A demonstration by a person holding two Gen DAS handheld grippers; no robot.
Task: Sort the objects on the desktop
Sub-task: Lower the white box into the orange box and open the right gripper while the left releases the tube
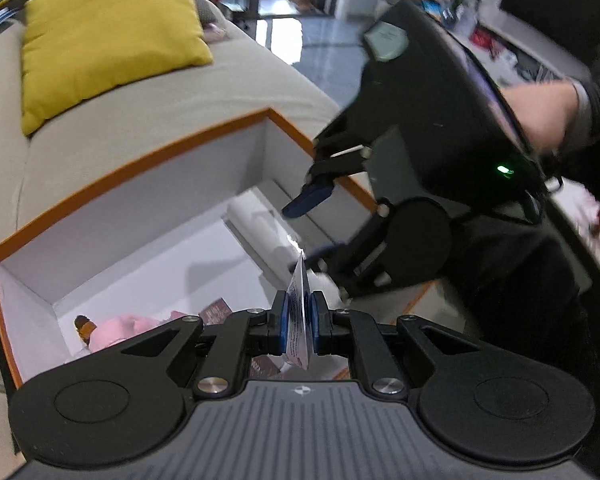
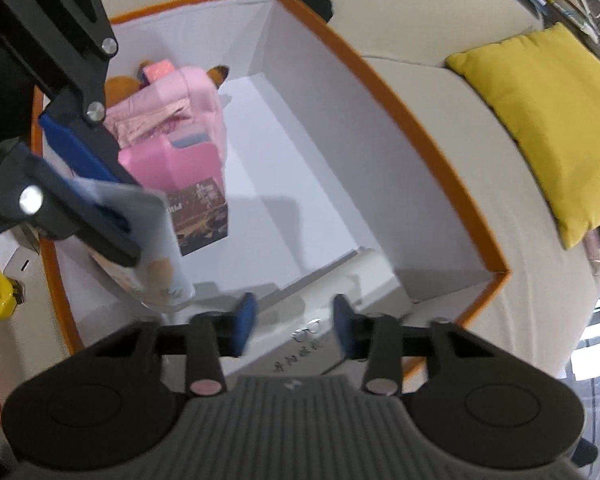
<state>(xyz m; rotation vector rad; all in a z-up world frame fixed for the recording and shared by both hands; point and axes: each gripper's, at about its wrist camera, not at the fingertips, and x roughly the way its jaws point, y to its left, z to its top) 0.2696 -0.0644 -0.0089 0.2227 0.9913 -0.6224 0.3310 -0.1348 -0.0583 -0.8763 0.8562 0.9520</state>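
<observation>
My left gripper [image 1: 299, 322] has its jaws closed on a thin, flat packet [image 1: 300, 312], which stands on edge between the blue pads. In the right wrist view the same packet [image 2: 156, 248] hangs tilted from that gripper above the near left part of the box.

The box [image 2: 432, 160] is orange outside and white inside, open at the top, and sits on a pale sofa [image 1: 140, 120] near a yellow cushion [image 1: 108, 40]. Inside it, at one end, lie a pink bag [image 2: 172, 120] with a brown plush toy [image 2: 118, 84] beside it, and a small dark brown carton [image 2: 204, 212] just next to the bag. A white roll [image 1: 256, 224] lies along the bottom by the opposite wall.

My right gripper [image 2: 294, 322] hovers over the box's near rim. Its jaws stand apart with nothing between them. A person's hand [image 1: 540, 116] grips its body in the left wrist view.
</observation>
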